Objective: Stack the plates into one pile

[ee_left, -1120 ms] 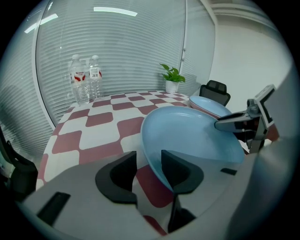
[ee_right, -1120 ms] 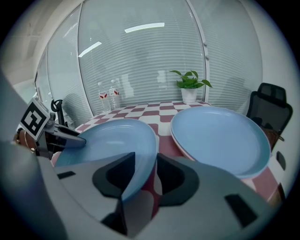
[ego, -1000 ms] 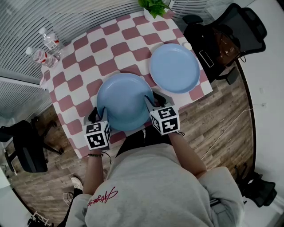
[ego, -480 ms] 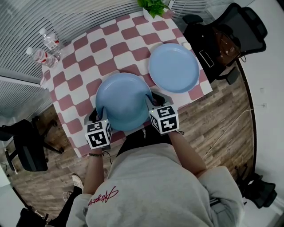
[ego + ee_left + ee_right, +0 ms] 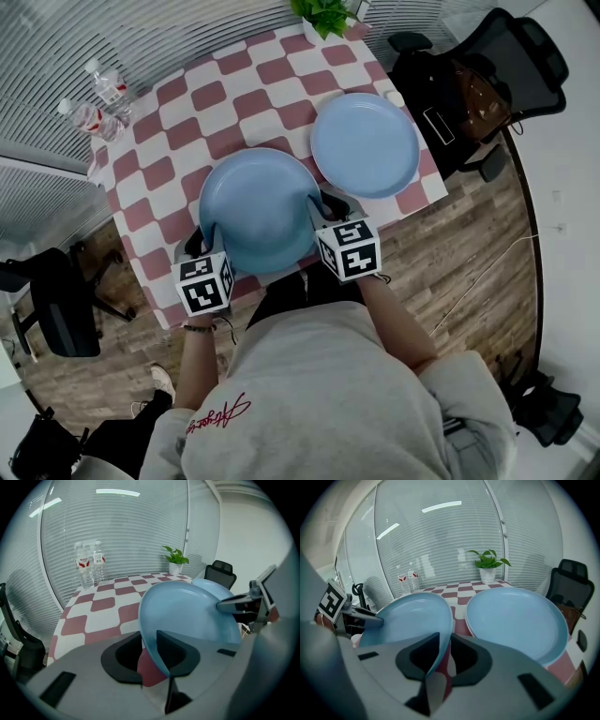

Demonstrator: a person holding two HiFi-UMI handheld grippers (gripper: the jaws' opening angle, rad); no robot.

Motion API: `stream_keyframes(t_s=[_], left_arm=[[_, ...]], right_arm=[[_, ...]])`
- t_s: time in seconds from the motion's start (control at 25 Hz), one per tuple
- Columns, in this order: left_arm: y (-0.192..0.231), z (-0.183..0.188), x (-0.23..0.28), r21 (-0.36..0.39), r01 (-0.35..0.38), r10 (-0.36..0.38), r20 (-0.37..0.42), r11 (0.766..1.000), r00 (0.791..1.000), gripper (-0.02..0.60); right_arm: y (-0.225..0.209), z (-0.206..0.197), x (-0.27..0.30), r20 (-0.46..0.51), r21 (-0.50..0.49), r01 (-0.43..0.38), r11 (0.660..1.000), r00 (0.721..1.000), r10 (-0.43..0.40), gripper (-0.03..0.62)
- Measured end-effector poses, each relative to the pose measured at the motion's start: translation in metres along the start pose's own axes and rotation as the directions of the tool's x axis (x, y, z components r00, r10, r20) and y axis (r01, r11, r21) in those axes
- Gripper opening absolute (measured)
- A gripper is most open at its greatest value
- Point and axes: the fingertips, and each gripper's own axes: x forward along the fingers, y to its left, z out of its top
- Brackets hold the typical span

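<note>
Two light blue plates are on the checkered table (image 5: 184, 120). The near plate (image 5: 258, 208) (image 5: 187, 616) (image 5: 410, 620) is tilted up off the cloth and held by both grippers. My left gripper (image 5: 201, 240) (image 5: 149, 641) has the plate's near-left rim between its jaws, which are closing and pressing on it. At the plate's right rim my right gripper (image 5: 324, 208) (image 5: 445, 641) is closing the same way. The second plate (image 5: 366, 143) (image 5: 515, 618) lies flat just to the right, its edge close to the held plate.
Two water bottles (image 5: 94, 105) stand at the table's far left corner and a potted plant (image 5: 328, 14) at the far edge. A black office chair (image 5: 487, 70) is right of the table, another chair (image 5: 58, 309) at the left. The person's body fills the near side.
Both grippers' jaws have narrowed onto the near plate's rim. The plate has shifted slightly away from the person and to the left, and its edge has come up.
</note>
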Motion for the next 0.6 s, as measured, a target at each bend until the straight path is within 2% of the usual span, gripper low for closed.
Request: stream_keyframes(t_s=[0.6], left_arm=[[-0.020, 0.029, -0.010, 0.017, -0.021, 0.021, 0.033, 1.000, 0.999, 0.109]], right_arm=[[-0.019, 0.024, -0.019, 0.041, 0.003, -0.008, 1.000, 0.999, 0.008, 0.084]])
